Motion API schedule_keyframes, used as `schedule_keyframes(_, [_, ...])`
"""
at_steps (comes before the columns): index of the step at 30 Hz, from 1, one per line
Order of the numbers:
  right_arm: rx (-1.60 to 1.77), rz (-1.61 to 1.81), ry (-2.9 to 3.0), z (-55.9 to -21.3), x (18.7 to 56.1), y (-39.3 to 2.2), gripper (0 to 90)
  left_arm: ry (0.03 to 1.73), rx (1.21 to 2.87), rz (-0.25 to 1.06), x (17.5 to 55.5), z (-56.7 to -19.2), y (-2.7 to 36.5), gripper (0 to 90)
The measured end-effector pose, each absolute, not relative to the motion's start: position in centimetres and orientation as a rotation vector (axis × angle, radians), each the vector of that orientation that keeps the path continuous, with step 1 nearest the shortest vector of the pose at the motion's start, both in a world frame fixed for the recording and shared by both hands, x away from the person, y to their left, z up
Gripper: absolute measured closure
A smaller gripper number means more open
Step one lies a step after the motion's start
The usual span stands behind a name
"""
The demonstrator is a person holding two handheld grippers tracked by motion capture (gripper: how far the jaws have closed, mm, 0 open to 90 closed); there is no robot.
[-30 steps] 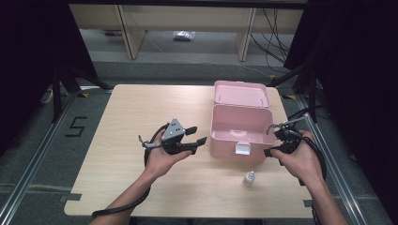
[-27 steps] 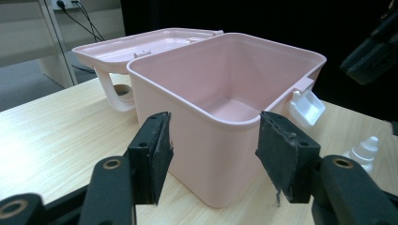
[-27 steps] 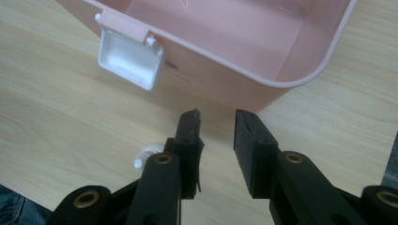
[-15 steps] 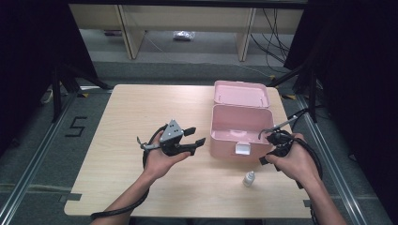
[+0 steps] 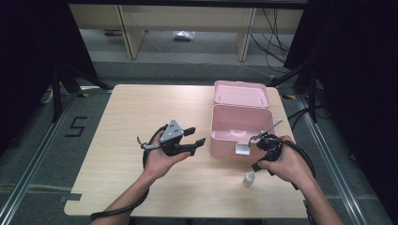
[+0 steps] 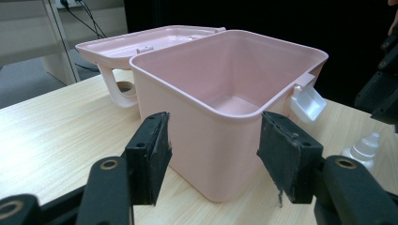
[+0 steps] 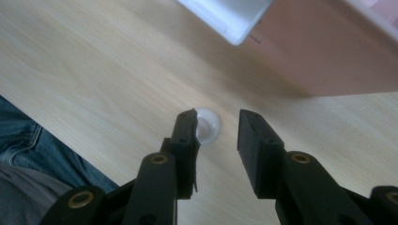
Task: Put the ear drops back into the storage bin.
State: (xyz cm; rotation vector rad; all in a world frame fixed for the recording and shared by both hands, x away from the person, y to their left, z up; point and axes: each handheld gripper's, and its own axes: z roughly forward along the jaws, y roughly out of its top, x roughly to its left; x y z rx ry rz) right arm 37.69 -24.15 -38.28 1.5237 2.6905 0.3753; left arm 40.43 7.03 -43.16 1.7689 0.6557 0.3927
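An open pink box (image 5: 224, 123) stands right of the table's middle, its lid (image 5: 241, 93) folded back behind it and a white latch (image 5: 242, 149) on its front. A small white dropper bottle (image 5: 248, 178) stands upright in front of the box. My right gripper (image 5: 258, 161) points down just above it. In the right gripper view the bottle's cap (image 7: 210, 126) lies below the open right gripper (image 7: 218, 119), partly behind one jaw; the jaws have just been opening and nothing is pressed. My left gripper (image 5: 198, 136) is open, empty, aimed at the box (image 6: 225, 112).
The light wooden table (image 5: 126, 117) has bare surface left of the box. Dark floor, rails and shelf legs surround the table. In the left gripper view the bottle (image 6: 363, 147) and the right gripper (image 6: 382, 89) sit at the right edge.
The right hand has moved left and slightly down, from beside the box to above the bottle. The left hand has stayed in place.
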Motion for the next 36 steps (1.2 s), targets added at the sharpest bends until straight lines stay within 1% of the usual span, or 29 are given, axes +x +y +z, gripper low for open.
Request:
schedule_keyframes(4, [1.495,0.346,2.733,-38.6,37.6,-23.8,66.6,0.660,1.768,0.392,40.5,-43.3,7.0,42.3])
schedule_keyframes(5, [1.409,0.365,2.774,-38.9,37.8,-23.8,66.7,0.660,1.769,0.391,40.5,-43.3,7.0,42.3])
schedule_keyframes(10, [1.416,0.375,2.790,-39.3,37.8,-23.3,66.7,0.656,1.770,0.390,40.5,-43.3,7.0,42.1])
schedule_keyframes(12, [1.451,0.332,2.791,-39.3,37.9,-23.1,66.4,0.657,1.769,0.389,40.5,-43.3,7.0,42.1])
schedule_keyframes(18, [1.406,0.289,2.820,-39.8,38.2,-22.7,65.5,0.661,1.765,0.389,40.5,-43.3,7.1,42.1])
schedule_keyframes(20, [1.456,0.260,2.805,-39.8,38.1,-22.3,65.3,0.660,1.766,0.389,40.5,-43.3,7.1,42.1])
schedule_keyframes(36, [1.424,0.179,2.832,-40.9,38.5,-21.8,64.4,0.662,1.769,0.389,40.5,-43.4,7.1,42.0])
